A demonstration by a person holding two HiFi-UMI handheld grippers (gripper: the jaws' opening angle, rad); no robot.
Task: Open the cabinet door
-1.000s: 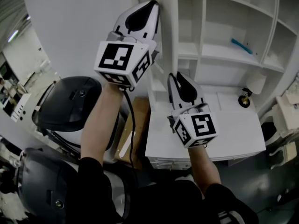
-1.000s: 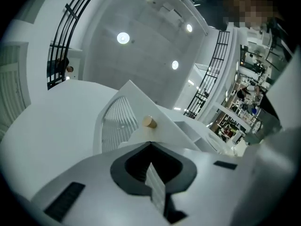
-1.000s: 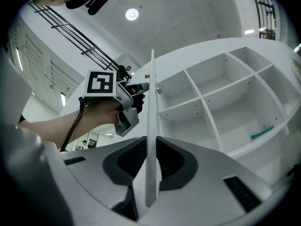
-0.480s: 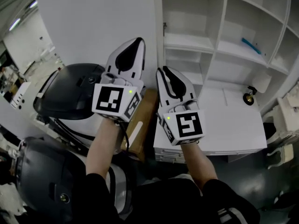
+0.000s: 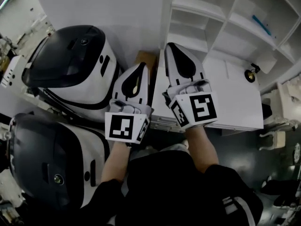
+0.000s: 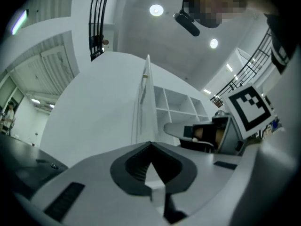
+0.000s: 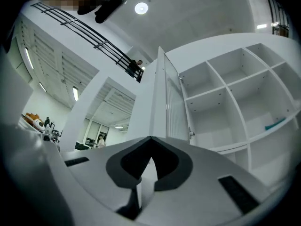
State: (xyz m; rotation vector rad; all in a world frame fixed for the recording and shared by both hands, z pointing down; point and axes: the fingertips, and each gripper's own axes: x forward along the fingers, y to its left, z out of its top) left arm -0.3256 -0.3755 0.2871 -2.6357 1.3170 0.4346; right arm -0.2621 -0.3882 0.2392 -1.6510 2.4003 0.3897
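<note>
The white cabinet door [image 5: 117, 8] stands swung wide open, edge-on in the left gripper view [image 6: 146, 93] and in the right gripper view [image 7: 162, 98]. Behind it the cabinet's open white shelves [image 5: 211, 22] [image 7: 221, 93] are bare except for a small blue object [image 5: 263, 25]. My left gripper [image 5: 142, 66] [image 6: 150, 145] hangs low in front of the door, shut, with nothing in it and clear of the door. My right gripper [image 5: 170, 46] [image 7: 150, 138] is beside it, a little higher, over the cabinet's low counter [image 5: 235, 107], also shut and empty.
Two large black-and-white domed machines [image 5: 70, 60] [image 5: 47, 164] crowd the left side, close under my left arm. A cardboard box [image 5: 146, 58] stands between them and the cabinet. A small brass fitting [image 5: 250, 74] sits on the counter at the right.
Both grippers have come down and back from the door's edge, the left one much farther. The right jaws have closed. The head view has tipped downward.
</note>
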